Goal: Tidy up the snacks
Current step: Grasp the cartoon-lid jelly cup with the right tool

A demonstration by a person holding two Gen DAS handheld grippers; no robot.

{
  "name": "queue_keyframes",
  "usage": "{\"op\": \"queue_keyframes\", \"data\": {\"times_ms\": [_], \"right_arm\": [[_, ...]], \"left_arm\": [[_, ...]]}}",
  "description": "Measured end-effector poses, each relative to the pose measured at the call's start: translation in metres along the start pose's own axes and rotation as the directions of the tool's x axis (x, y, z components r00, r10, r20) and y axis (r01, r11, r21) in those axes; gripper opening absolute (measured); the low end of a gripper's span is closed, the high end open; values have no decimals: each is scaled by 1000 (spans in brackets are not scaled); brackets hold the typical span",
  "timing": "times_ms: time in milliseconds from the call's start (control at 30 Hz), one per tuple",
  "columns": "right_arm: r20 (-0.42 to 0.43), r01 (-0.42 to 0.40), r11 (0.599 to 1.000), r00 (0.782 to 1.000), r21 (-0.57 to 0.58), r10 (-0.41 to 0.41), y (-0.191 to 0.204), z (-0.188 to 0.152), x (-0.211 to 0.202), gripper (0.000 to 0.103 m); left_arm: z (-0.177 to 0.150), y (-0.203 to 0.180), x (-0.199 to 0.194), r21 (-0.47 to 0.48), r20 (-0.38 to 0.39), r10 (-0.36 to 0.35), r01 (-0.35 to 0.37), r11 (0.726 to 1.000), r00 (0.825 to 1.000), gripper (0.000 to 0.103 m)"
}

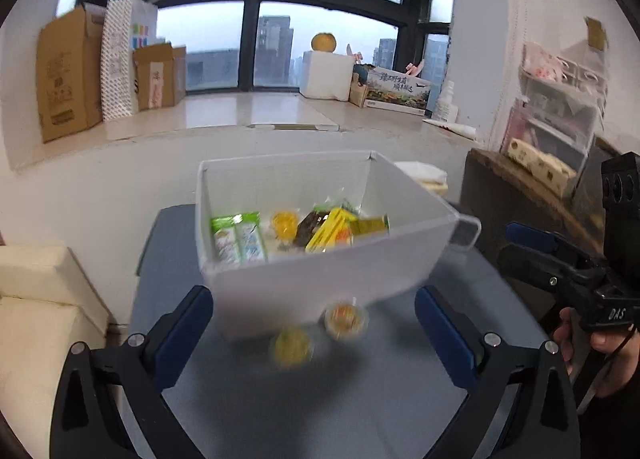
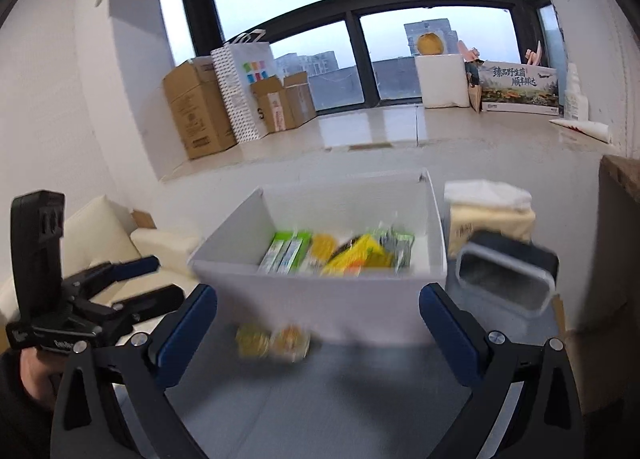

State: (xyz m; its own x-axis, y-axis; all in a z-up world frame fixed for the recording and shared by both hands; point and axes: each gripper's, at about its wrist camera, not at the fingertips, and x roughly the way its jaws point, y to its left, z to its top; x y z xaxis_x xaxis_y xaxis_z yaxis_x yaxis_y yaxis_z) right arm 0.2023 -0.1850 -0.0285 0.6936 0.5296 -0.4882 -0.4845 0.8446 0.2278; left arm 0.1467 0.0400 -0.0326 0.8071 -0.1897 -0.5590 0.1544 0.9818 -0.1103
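Table edge: we see the grey table (image 1: 360, 399) running out just left of the white bin (image 1: 320, 287), with a cream sofa (image 1: 36, 299) beyond that edge.
Open room: bare grey surface lies between us and the bin's near wall — only two small jelly cups, one yellow (image 1: 291, 347) and one orange (image 1: 346, 319), sit there, side by side just in front of the wall.
Right side: a clear empty container (image 2: 506, 279) stands just beside the bin's right wall, with a tissue pack (image 2: 490, 215) behind it.
Snacks: green packets (image 1: 239, 237), another yellow cup (image 1: 285, 223) and yellow wrappers (image 1: 332, 231) lie inside the bin.
Left gripper (image 1: 314, 333): our jaws stand spread wide, empty, touching nothing — the two loose cups lie between the fingertips in view.
Right gripper (image 2: 318, 333): jaws likewise released wide, holding nothing, aimed at the bin's near wall.
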Motion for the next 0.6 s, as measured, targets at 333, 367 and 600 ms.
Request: {"op": "queue_keyframes", "data": {"times_ms": [333,367,600], "right_arm": [[-135,-17,1000,991,0,16,19,-76,17,103],[-146,-12,1000,989,-3,11,21,-76,24,103],[-205,29,999,978,-20,-33,34,-62,86,103]], "left_arm": [[-90,17,-36,-151,-48,16,-23,988,999,103],[-93,18,-38,-165,-49,14,-22,986,999,103],[-105,21,-46,-183,-55,-7,-3,983,998,103]]}}
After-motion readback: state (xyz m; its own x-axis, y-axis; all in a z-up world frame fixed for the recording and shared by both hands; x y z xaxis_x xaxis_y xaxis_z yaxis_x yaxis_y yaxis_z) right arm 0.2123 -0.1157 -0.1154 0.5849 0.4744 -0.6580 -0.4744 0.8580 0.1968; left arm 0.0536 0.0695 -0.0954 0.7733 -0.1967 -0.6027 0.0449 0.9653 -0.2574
